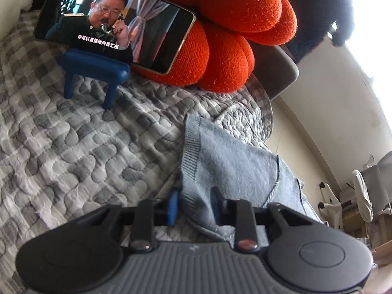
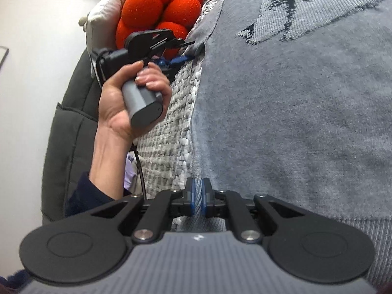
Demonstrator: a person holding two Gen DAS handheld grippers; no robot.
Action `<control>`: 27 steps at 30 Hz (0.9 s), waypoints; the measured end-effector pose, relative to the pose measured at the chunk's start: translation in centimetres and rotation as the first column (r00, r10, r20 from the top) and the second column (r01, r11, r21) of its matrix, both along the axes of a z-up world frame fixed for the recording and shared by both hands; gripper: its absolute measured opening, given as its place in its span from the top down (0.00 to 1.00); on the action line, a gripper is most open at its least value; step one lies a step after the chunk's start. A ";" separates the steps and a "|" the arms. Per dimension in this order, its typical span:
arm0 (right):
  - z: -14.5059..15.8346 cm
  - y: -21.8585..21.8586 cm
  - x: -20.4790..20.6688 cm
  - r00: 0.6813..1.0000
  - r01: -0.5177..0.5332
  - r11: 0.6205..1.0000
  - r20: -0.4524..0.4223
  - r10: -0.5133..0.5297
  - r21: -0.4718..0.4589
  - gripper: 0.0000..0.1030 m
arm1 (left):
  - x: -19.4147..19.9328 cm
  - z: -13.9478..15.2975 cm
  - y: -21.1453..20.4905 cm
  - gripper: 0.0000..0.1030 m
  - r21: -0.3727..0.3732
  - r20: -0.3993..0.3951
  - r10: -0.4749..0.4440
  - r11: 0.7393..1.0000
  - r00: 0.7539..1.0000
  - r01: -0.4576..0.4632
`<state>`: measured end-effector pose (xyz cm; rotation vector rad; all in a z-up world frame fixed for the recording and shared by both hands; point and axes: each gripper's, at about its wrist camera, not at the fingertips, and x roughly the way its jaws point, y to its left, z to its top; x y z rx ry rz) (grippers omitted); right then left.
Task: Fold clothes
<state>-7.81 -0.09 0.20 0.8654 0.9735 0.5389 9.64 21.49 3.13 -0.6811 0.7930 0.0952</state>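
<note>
Right gripper (image 2: 201, 202) nearest: jaws together, clamped on sweater (image 2: 294, 112) edge, a thin fold of grey knit pinched between blue pads (image 2: 192, 199). Sweater spread flat on quilt (image 2: 176, 132), filling right side of right wrist view; dark woven motif (image 2: 294, 17) toward far end. Side edge running straight away from right gripper toward left gripper (image 2: 189, 47).

Left gripper (image 1: 194, 204) in own view: jaws narrowed on a bunched corner of sweater (image 1: 232, 166); ribbed band (image 1: 189, 152) draped across near pad (image 1: 173, 207). Cloth lying between jaws and apparently nipped; firm pad contact on far side not clear. Hand (image 2: 127, 103) seen wrapped round left gripper handle, dark sleeve (image 2: 90, 196) below.

Farther off: blue stand (image 1: 95, 71) on quilt carrying phone (image 1: 115, 24), screen lit. Orange cushion (image 1: 232, 36) behind, at head of bed. Wall (image 1: 330, 103) and furniture beyond, too blurred to detail.

Handling assessment: soft, limp, medium-weight knit; no stiffness, certain to sag and stretch between grips. Not slippery against rubber pads; not fragile, though loose knit liable to snag or pull out of shape. Best hold at ribbed hem, seams and corners, where fabric is thicker. Both grips presently on one side edge, suited, in judgement, to carrying that edge across toward centre. Risk: thin single-layer pinch slipping out under cloth's own weight.
</note>
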 end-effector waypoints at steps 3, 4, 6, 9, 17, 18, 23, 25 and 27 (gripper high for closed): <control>0.1 0.5 -0.1 1.000 -0.007 1.000 0.006 0.007 -0.018 0.92 | -0.1 0.1 -0.2 0.93 0.012 0.023 0.010 1.000 1.000 -0.011; 0.1 0.6 -0.2 1.000 -0.005 1.000 0.006 0.005 -0.020 0.92 | -0.1 0.2 -0.2 0.94 0.013 0.033 0.013 1.000 0.999 -0.013; 0.1 0.5 -0.3 1.000 0.000 1.000 0.005 0.000 -0.018 0.92 | -0.1 0.5 -0.6 0.94 0.012 0.056 0.011 1.000 0.998 -0.012; 0.2 0.3 -0.4 1.000 0.013 1.000 0.001 -0.013 0.002 0.92 | -0.2 1.2 -1.3 0.95 0.016 0.101 -0.006 1.000 0.995 0.004; -0.3 -1.5 -1.5 0.997 0.073 0.991 -0.031 -0.070 0.110 0.92 | -0.5 2.9 -4.2 0.95 0.023 0.255 -0.166 0.986 0.953 0.166; -0.3 -1.5 -1.6 0.996 0.081 0.990 -0.033 -0.077 0.112 0.92 | -0.5 3.0 -4.8 0.95 0.034 0.264 -0.199 0.980 0.944 0.197; -0.5 -1.4 -2.3 0.994 0.102 0.990 -0.044 -0.098 0.099 0.92 | -0.6 3.2 -8.2 0.95 0.117 0.258 -0.325 0.945 0.910 0.305; -0.7 -1.2 -2.4 0.993 0.106 0.990 -0.051 -0.102 0.093 0.92 | -0.5 2.9 -8.7 0.95 0.118 0.247 -0.343 0.939 0.906 0.324; -0.9 -1.2 -2.6 0.992 0.114 0.990 -0.062 -0.110 0.081 0.92 | -0.4 2.7 -8.7 0.95 0.105 0.240 -0.355 0.935 0.904 0.339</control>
